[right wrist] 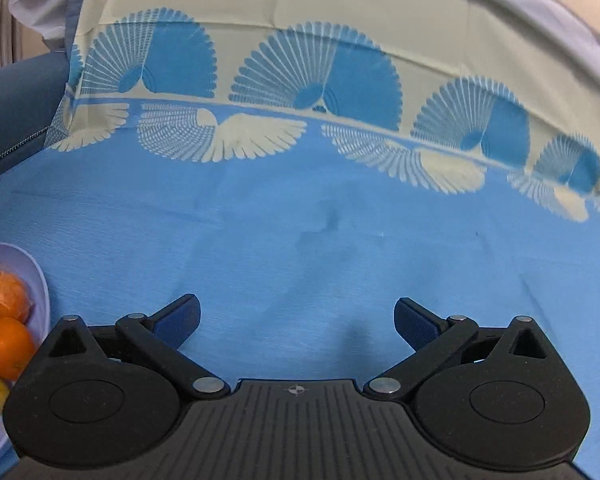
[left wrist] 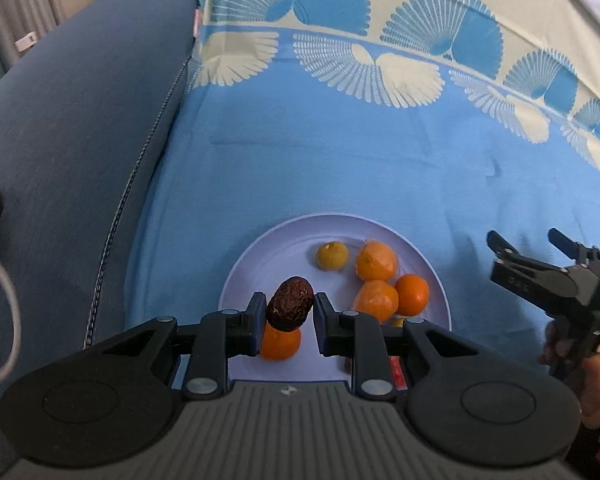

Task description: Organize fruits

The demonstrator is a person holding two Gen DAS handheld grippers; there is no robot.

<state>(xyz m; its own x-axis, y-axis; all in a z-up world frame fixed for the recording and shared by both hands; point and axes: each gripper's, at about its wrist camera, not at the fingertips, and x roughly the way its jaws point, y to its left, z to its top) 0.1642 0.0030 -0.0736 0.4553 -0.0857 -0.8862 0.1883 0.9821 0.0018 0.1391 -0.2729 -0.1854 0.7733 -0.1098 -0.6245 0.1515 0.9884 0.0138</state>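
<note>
Holding wrinkled dark-brown dried date [left wrist: 290, 303] in left gripper [left wrist: 290, 312] over round pale-lilac plate [left wrist: 440, 280]; lowering into bare spot advised. Right gripper [right wrist: 296, 320] gaping wide, empty.

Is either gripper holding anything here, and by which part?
The left gripper holds a wrinkled dried date by its two sides, above the plate. The right gripper is open and empty.
</note>
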